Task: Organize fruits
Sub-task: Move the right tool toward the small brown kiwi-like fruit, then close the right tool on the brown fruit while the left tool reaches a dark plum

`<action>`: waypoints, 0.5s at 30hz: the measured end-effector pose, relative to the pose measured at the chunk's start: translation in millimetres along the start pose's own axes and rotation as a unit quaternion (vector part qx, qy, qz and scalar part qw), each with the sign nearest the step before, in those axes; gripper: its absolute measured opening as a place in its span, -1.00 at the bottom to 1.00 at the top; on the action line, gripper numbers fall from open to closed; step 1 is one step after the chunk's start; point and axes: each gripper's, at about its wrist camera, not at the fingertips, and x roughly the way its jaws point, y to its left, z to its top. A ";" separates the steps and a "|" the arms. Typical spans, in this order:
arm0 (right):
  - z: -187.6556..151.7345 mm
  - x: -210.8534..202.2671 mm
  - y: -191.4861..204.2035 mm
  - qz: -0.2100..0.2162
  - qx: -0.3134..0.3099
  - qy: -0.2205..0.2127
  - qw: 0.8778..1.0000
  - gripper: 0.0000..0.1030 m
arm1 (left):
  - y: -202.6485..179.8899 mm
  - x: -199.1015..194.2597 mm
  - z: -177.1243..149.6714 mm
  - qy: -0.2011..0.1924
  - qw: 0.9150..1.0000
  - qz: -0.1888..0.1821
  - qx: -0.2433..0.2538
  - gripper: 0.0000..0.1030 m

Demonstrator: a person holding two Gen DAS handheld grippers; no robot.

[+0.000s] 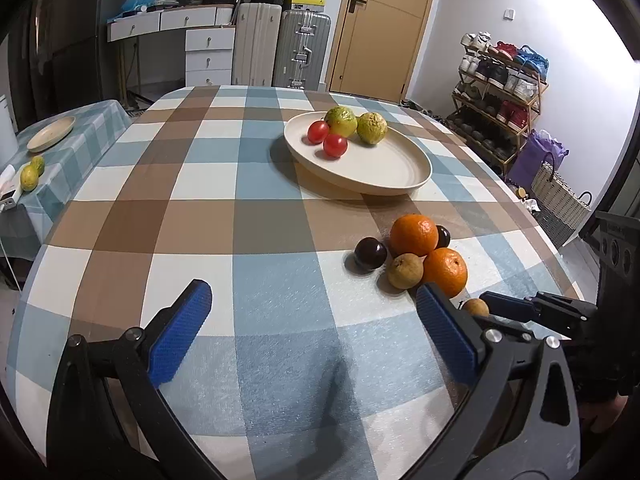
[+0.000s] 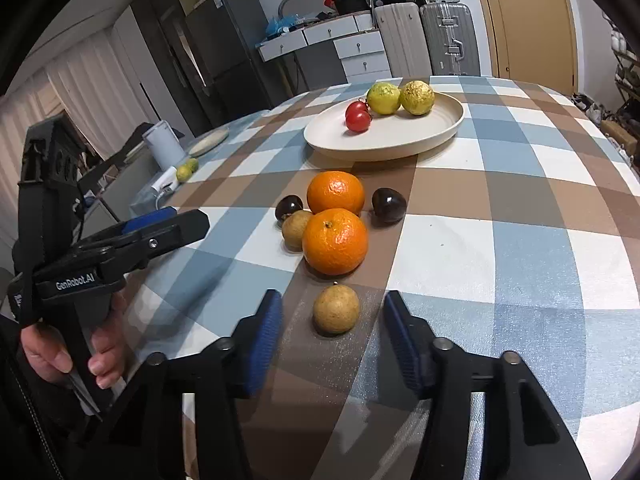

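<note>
The right gripper (image 2: 332, 340) straddles the small brown fruit (image 2: 335, 309) on the near counter (image 2: 500, 240), jaws parted, pads clear of it either side. An uneven squeeze could roll it into the near orange (image 2: 335, 241). The left gripper (image 1: 316, 332) hangs released over bare cloth; the plate (image 2: 400, 140) waits beyond.

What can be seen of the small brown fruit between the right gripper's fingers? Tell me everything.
The small brown fruit is round, tan and dull-skinned with fine speckles and a tiny dark stem tip on top. It sits on a brown check of the tablecloth, just in front of the nearer orange, apart from it. It lies between the blue pads of the right gripper, with a gap on each side, so nothing grips it yet. In the left view only its top shows.
</note>
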 end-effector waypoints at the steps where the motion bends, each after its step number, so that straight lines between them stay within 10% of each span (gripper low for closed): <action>1: 0.1 1.2 -0.4 -0.001 0.001 0.003 1.000 -0.22 | 0.8 1.3 0.3 0.001 1.000 0.000 -0.001 0.98; 4: 0.7 2.6 -2.0 -0.002 0.006 0.005 1.000 -0.50 | 2.9 1.7 -0.2 0.002 1.000 0.003 -0.001 0.98; 15: 5.4 -12.1 -12.4 -0.006 0.029 -0.028 0.999 -0.51 | 7.4 7.2 5.9 0.002 1.000 0.008 0.000 0.98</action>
